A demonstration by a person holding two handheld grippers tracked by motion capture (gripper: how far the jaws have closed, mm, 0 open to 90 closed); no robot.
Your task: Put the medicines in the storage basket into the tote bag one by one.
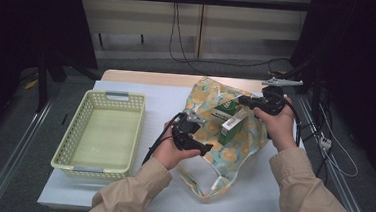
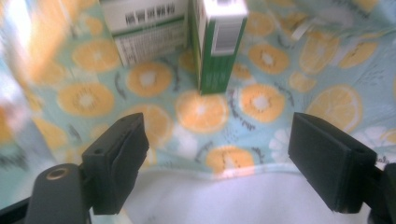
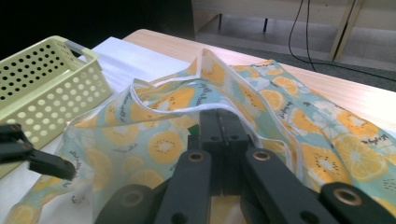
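- Left gripper (image 1: 200,148): matte black body; a black cable trails from it, behind the jaws.
- Its jaws are two black rectangular blocks; a brass-coloured screw socket (image 2: 57,174) sits in the arm just behind one of them.
- Right gripper (image 1: 244,101): black, with a grey three-cornered plate (image 1: 282,82) above the jaws.
- Sleeves (image 1: 132,195): beige, long, loose at the cuffs.

We see a basket (image 1: 99,130) on the left of the table (image 1: 164,194). A bag (image 1: 233,149) lies to its right, with two boxes (image 1: 232,125) on it.
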